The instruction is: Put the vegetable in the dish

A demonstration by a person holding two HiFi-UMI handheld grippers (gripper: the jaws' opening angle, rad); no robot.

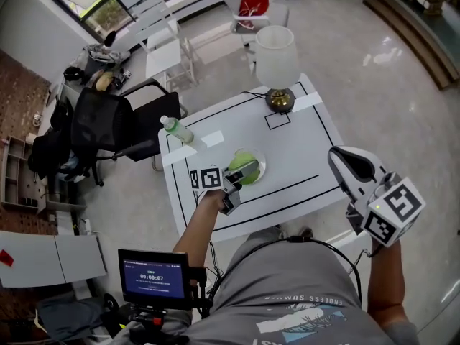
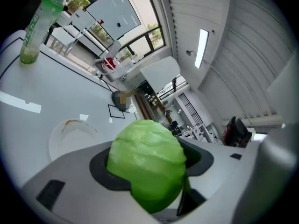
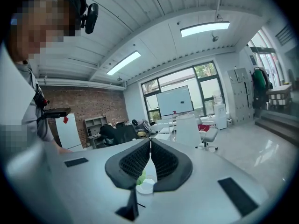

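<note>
— Where is the vegetable found?
— The green vegetable (image 2: 147, 164) is gripped between the left gripper's (image 1: 243, 175) jaws and bulges past their tips.
— And the dish?
— The clear dish (image 2: 70, 134) is seen on the bench (image 1: 295, 160), just beyond those jaws and to their left.
— The right gripper (image 3: 150, 148)?
— Its jaws are pressed together on nothing, well apart from the dish.

A small screen (image 1: 152, 279) mounted below the counter showed white digits that looked like "00:00:07", with a line of finer print under them too small to read. The person's grey shirt (image 1: 287, 279) carried the words "ENDLESS SUMMER", seen upside down. The bottle (image 2: 35, 27) bore green lettering too blurred to read.
</note>
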